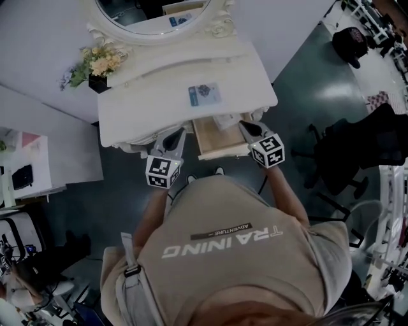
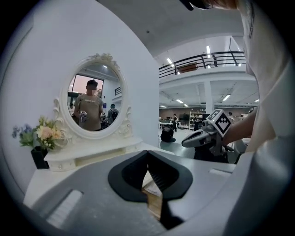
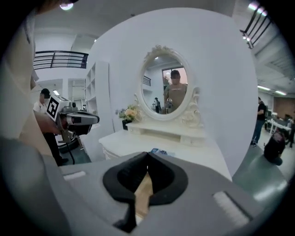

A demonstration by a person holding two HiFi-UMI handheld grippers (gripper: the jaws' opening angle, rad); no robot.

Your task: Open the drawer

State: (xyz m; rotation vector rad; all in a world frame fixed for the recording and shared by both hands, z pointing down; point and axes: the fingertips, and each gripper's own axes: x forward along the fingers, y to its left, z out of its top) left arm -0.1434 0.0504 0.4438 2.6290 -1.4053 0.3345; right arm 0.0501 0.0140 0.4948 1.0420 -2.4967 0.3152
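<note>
A white dressing table (image 1: 159, 95) stands in front of me. Its middle drawer (image 1: 220, 140) is pulled out and shows a wooden inside with a white paper (image 1: 227, 121) in it. My left gripper (image 1: 173, 137) hangs just left of the drawer's front, and my right gripper (image 1: 248, 128) is at its right front corner. Both are shut and hold nothing. In the left gripper view the left gripper (image 2: 147, 153) has its tips together, with the wooden drawer (image 2: 155, 196) showing below them. The right gripper (image 3: 147, 155) looks the same over the drawer (image 3: 144, 191).
An oval mirror (image 1: 153, 13) and a vase of flowers (image 1: 95, 63) stand at the back of the tabletop, and a blue card (image 1: 204, 94) lies near its middle. A black office chair (image 1: 357, 153) is at the right. A white cabinet (image 1: 38, 165) is at the left.
</note>
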